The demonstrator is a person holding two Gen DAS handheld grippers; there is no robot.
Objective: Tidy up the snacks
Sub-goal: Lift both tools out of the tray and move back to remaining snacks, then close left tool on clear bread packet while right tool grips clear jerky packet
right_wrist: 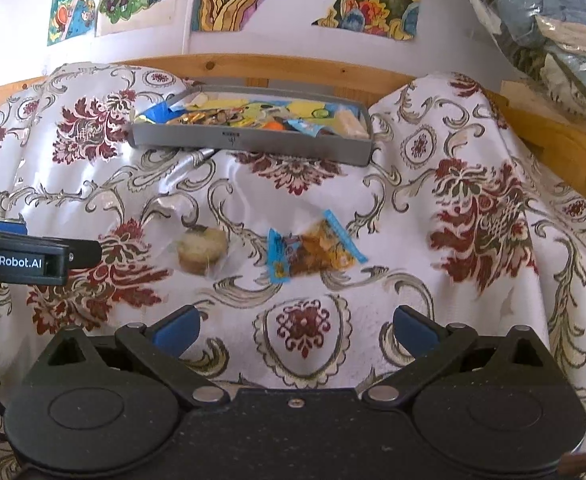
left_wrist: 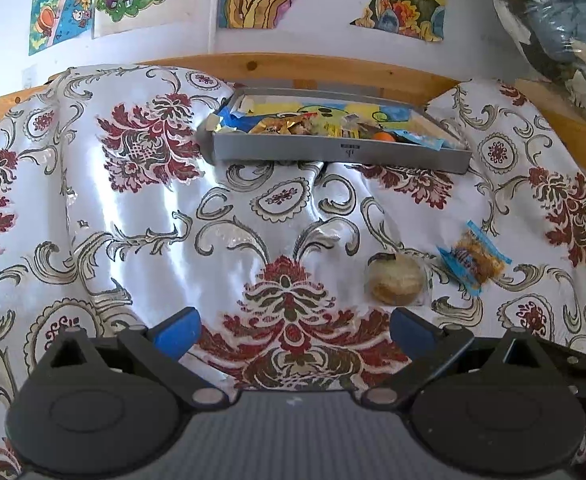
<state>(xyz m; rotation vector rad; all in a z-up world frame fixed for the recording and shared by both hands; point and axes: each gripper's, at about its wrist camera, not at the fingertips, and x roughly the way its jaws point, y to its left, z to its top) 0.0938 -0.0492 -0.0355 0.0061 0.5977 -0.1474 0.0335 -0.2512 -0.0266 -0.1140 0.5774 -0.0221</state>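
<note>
Pickup step is being set up: both grippers, left (left_wrist: 295, 330) & right (right_wrist: 296, 326), are being held released, empty. Cake (right_wrist: 202, 249) & blue packet (right_wrist: 313, 250) are lying near-side of tray (right_wrist: 253, 144); probably packet is being targeted next.

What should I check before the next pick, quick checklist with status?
1. Left gripper open, nothing between the fingers: ok.
2. Right gripper open, nothing held: ok.
3. Round cake in clear wrap loose on the cloth, apart from its neighbour: ok.
4. Blue-edged snack packet lying flat, unobstructed: ok.
5. Grey tray has room: cannot tell, it already looks crowded.
6. Cloth flat under the snacks: not ok, wrinkled.
</note>
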